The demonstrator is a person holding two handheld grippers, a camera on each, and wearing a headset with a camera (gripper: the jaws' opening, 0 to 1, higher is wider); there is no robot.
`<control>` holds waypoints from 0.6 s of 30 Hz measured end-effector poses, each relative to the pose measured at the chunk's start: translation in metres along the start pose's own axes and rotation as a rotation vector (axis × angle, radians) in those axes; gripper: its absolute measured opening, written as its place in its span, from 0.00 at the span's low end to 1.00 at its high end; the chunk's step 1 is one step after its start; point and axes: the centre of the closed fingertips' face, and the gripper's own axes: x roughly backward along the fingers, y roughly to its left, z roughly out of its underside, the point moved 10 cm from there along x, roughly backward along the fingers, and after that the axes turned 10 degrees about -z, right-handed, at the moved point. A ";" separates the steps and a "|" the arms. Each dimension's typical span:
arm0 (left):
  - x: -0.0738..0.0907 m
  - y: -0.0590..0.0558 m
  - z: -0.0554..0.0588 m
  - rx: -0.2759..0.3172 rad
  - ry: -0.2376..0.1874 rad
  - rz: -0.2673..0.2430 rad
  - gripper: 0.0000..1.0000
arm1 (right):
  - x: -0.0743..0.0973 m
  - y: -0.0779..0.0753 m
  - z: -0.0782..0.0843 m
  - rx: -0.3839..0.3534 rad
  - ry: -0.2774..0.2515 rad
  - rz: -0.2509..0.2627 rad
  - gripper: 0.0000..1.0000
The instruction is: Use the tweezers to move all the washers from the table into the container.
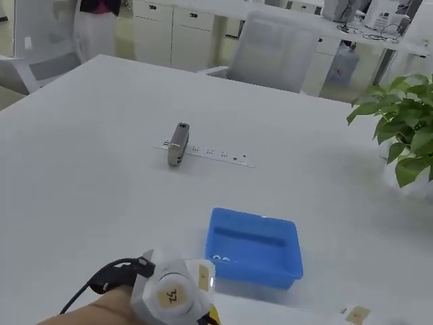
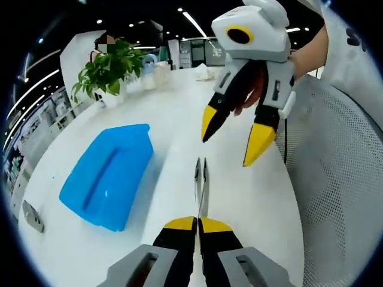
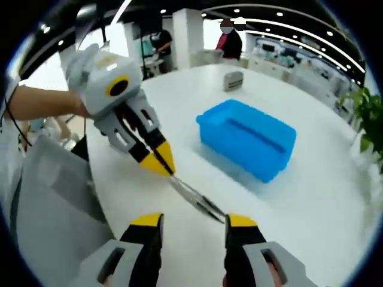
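- The blue container [image 1: 254,233] sits on the white bench [image 1: 88,169], open side up, with its long walls running left to right in the head view.
- Inside it, against the near wall, lie two small pale marks [image 1: 221,258]. They are too small to tell what they are. The rest of its floor looks bare blue.
- The left gripper [image 2: 197,224] has its yellow-tipped jaws pressed together on the butt end of the tweezers [image 2: 201,182].
- The tweezers stick straight out along the left gripper's own axis, low over the bench and just beside the container. Their two arms lie close together, with a narrow slit between them.
- In the right gripper view, the tweezers run slantwise from the left gripper's tips. Their free end points into the gap between the jaws of the right gripper [image 3: 192,222].
- The right gripper's jaws stand wide apart and hold nothing. Whether the tweezers' tip touches either jaw cannot be told.
- A small grey metal block [image 1: 178,143] stands farther back on the bench, well apart from the container.
- A leafy plant [image 1: 404,125] is at the bench's right edge.
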 end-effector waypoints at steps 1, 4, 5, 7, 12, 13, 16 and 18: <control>-0.001 0.000 0.001 0.013 0.014 -0.010 0.00 | 0.008 0.002 0.000 -0.044 -0.050 0.022 0.44; -0.002 0.000 0.003 0.012 0.015 -0.010 0.00 | 0.023 0.006 0.001 -0.079 -0.142 0.068 0.52; -0.001 -0.001 0.003 0.030 0.018 0.000 0.02 | 0.026 0.006 0.002 -0.070 -0.145 0.095 0.54; 0.000 -0.001 0.003 0.056 0.028 -0.015 0.09 | 0.029 0.006 0.005 -0.064 -0.143 0.126 0.60; 0.018 -0.004 0.001 0.189 0.030 -0.068 0.16 | 0.033 0.008 0.007 -0.041 -0.156 0.160 0.70; 0.022 -0.005 0.000 0.221 0.018 -0.085 0.20 | 0.034 0.009 0.007 -0.042 -0.164 0.158 0.70; 0.044 -0.007 -0.005 0.341 -0.037 -0.164 0.32 | 0.036 0.010 0.004 -0.030 -0.195 0.159 0.71; 0.059 -0.008 -0.008 0.403 -0.067 -0.242 0.41 | 0.037 0.011 0.003 -0.028 -0.200 0.161 0.73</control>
